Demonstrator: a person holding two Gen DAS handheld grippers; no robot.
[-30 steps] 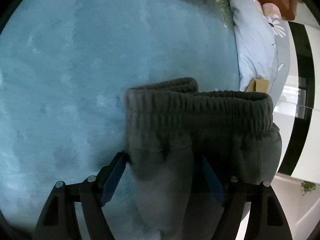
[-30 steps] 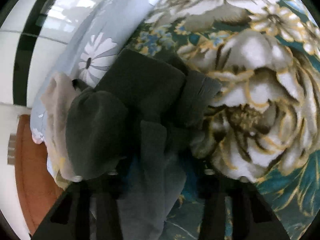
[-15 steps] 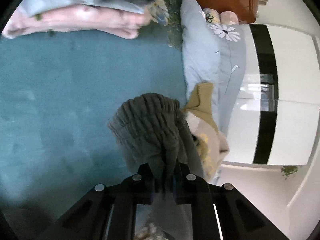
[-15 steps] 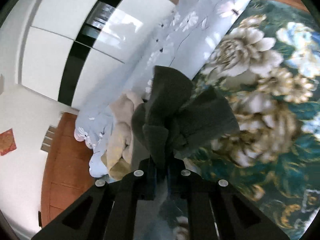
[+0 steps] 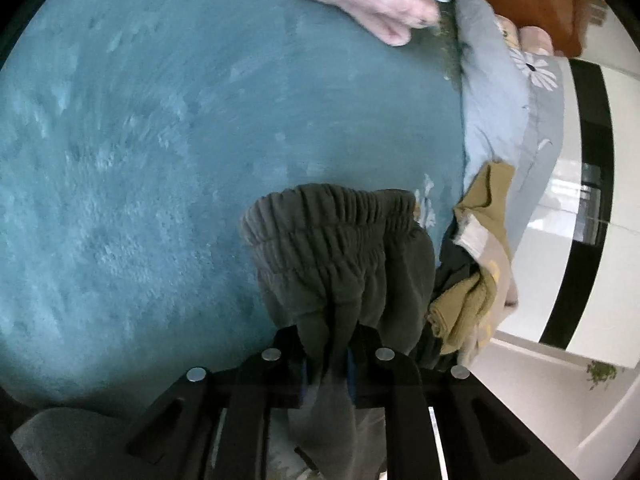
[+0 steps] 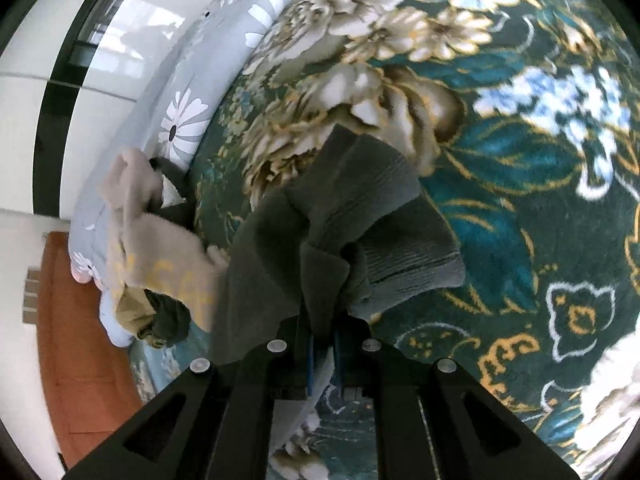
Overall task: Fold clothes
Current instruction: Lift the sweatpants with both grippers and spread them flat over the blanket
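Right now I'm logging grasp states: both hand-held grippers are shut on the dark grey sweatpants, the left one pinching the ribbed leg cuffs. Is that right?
Not quite. The left hand-held gripper is shut on the dark grey sweatpants just below the gathered elastic waistband, not the cuffs, as the left wrist view shows. The ribbed cuffs are at the right hand-held gripper, which is also shut on the sweatpants.

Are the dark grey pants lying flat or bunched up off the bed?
Bunched: the dark grey pants hang gathered from the shut left gripper and right gripper.

Wrist views close, downward; probably share trousers (image 5: 340,248).
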